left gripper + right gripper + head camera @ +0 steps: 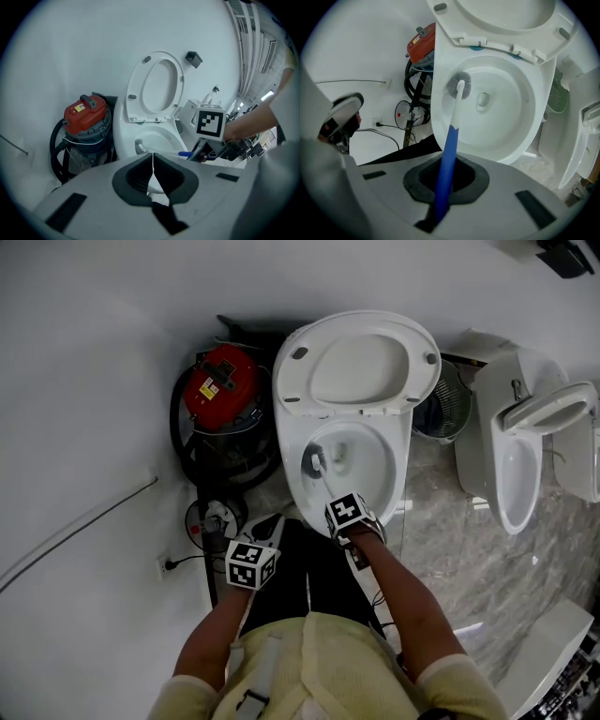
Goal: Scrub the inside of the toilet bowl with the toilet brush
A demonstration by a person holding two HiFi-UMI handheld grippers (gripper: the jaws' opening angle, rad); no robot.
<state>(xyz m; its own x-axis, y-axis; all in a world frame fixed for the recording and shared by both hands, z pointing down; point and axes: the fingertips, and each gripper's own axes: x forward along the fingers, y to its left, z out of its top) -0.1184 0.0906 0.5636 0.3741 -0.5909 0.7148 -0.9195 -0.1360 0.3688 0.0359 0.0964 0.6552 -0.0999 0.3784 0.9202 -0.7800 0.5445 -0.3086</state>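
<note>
The toilet bowl (398, 465) has its lid raised. A red vacuum cleaner (222, 390) crowds its left side and a second toilet (525, 456) stands to its right. The right tool (445, 185) grasps the toilet brush (451, 145), whose bristles rest on the bowl's left inner wall. The left tool (152, 176) is clenched on nothing.

In the right gripper view, the handle end of the toilet brush (449, 154) is disappearing between the jaws, and the top edge is cutting off the raised toilet lid (506, 18). The label on the red vacuum (225, 379) is appearing too small to read.

Toilet bowl (380, 472) open beneath raised lid (361, 367), red vacuum (223, 390) crowding its left side, second toilet (525, 456) off right.
</note>
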